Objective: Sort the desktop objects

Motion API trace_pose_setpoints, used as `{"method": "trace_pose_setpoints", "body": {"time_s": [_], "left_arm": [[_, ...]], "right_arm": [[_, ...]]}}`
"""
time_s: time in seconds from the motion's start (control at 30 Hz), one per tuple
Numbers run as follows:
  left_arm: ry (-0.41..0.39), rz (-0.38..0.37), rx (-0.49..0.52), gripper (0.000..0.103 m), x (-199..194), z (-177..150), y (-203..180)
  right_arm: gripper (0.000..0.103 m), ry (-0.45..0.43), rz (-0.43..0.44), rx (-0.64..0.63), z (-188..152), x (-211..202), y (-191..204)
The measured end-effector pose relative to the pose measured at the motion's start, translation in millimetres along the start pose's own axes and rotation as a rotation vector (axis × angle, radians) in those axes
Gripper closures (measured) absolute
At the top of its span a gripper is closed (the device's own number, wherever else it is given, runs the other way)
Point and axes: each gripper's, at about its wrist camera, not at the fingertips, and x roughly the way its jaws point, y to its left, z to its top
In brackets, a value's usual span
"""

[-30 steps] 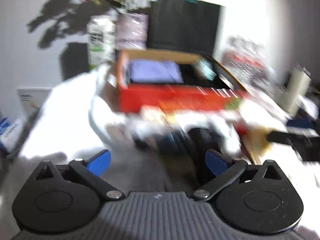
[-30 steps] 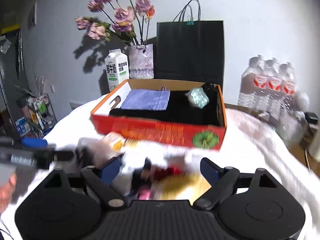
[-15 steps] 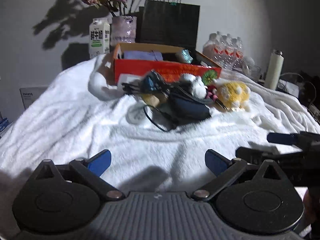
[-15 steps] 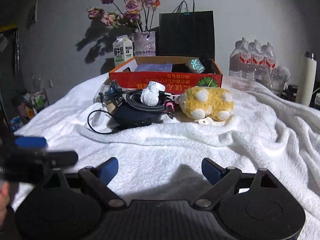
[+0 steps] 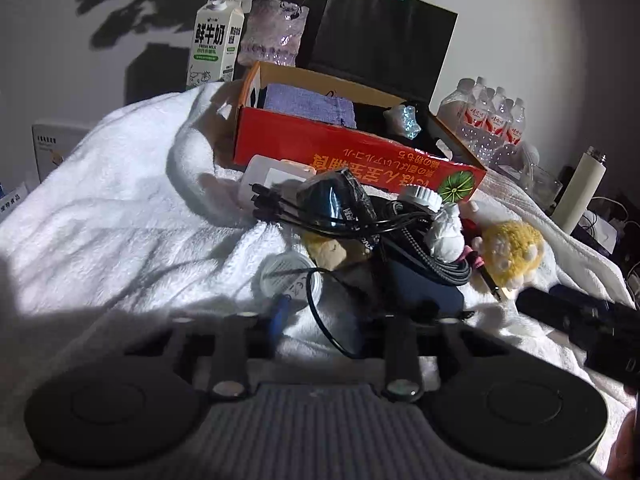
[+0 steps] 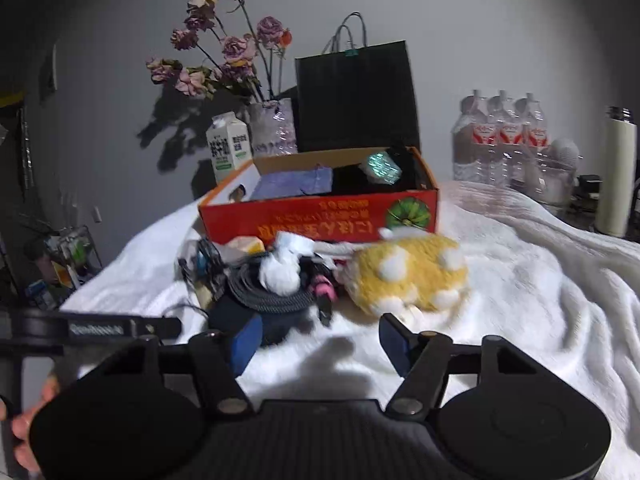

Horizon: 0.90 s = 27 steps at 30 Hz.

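Observation:
A pile of objects lies on the white blanket [image 5: 120, 216] in front of an open red cardboard box [image 5: 348, 152]: black cables [image 5: 424, 256], a dark pouch [image 5: 420, 288], a white round lid [image 5: 286, 276], a white crumpled wad [image 5: 446, 232] and a yellow plush toy [image 5: 512, 246]. The box holds a purple cloth [image 5: 308, 104] and a shiny ball [image 5: 406, 120]. My left gripper [image 5: 340, 320] is open, close before the pile, fingers either side of a cable loop. My right gripper [image 6: 320, 338] is open just short of the plush toy [image 6: 408, 276] and pouch [image 6: 248, 320].
Behind the box stand a milk carton [image 5: 216, 40], a vase of dried flowers [image 5: 274, 32] and a black paper bag [image 5: 380, 36]. Water bottles [image 6: 504, 136] and a white flask [image 6: 616, 176] stand at the right. The blanket drops off to the left.
Both grippers have moved forward to the pile. Their fingers stand closer together than half a second ago, with nothing held.

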Motion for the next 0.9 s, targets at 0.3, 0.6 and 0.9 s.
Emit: {"method": "trace_pose_setpoints", "body": {"time_s": [0.3, 0.6, 0.9], "left_arm": [[-0.016, 0.011, -0.046, 0.099, -16.3, -3.4, 14.6], [-0.106, -0.028, -0.009, 0.100, -71.0, 6.3, -0.2], [-0.250, -0.074, 0.043, 0.100, -127.1, 15.8, -26.7]], "right_arm": [[0.071, 0.056, 0.004, -0.047, 34.5, 83.3, 26.1], [0.084, -0.046, -0.021, 0.009, 29.5, 24.8, 16.7], [0.083, -0.103, -0.005, -0.010, 25.8, -55.2, 4.6]]}}
